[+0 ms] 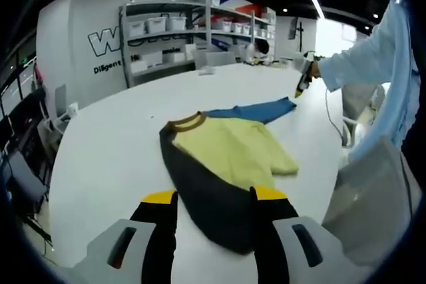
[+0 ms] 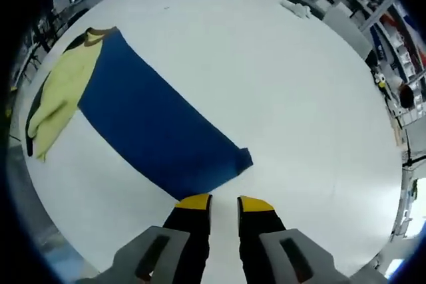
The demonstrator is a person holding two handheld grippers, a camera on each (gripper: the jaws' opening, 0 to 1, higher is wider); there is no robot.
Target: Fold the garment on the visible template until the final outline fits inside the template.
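A yellow and dark grey garment (image 1: 226,157) with a brown collar lies partly folded on the white table (image 1: 106,157), its dark side toward me. A blue template (image 1: 256,110) sticks out from under it on the far side. My left gripper (image 1: 214,195) is open, and its yellow-tipped jaws straddle the garment's dark near edge. In the right gripper view the blue template (image 2: 153,128) runs as a long strip, with the garment (image 2: 63,88) on its far left end. My right gripper (image 2: 225,202) hangs just past the template's near corner, jaws narrowly open with nothing between them. It also appears as the right gripper (image 1: 301,86) in a person's hand.
A person in a light blue sleeve (image 1: 373,51) stands at the table's right edge. Shelves with white bins (image 1: 193,31) line the back wall. Chairs (image 1: 26,177) stand off the table's left side. A small white object (image 2: 296,8) lies near the far table edge.
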